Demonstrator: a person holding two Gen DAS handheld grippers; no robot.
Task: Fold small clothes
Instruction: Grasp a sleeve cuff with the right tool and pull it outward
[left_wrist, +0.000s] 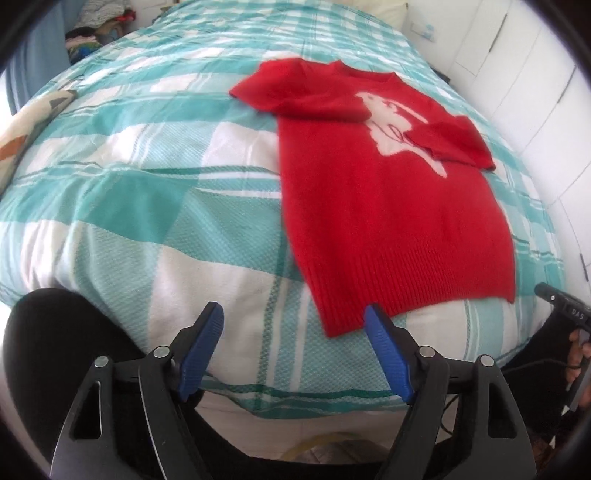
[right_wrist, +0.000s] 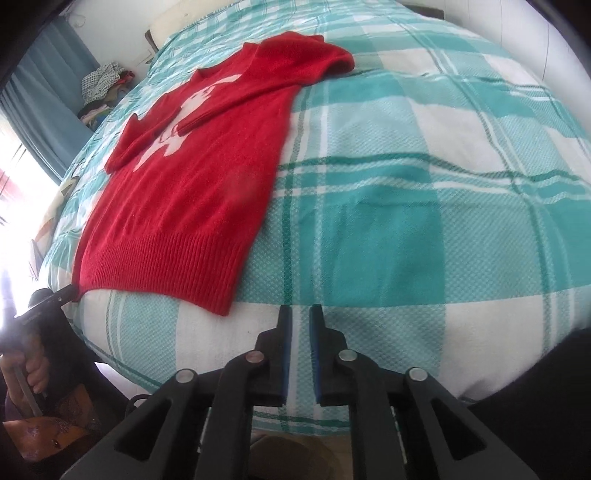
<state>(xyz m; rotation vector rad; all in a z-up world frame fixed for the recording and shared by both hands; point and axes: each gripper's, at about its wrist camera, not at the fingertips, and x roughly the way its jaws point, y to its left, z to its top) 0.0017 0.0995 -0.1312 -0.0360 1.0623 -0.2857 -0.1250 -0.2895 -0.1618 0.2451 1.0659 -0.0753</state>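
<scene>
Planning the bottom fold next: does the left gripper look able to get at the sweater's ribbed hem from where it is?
Probably yes. The left gripper is open just short of the red sweater, whose ribbed hem lies flat on the checked bedspread by its right fingertip, and nothing lies between them.

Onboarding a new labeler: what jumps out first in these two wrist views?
The red sweater with a white figure on its chest lies flat on the teal-and-white checked bedspread, both sleeves folded in across the front. Near the bed's front edge, the left gripper is wide open by the ribbed hem corner. The right gripper hangs over bare bedspread with its blue pads nearly together, holding nothing.
</scene>
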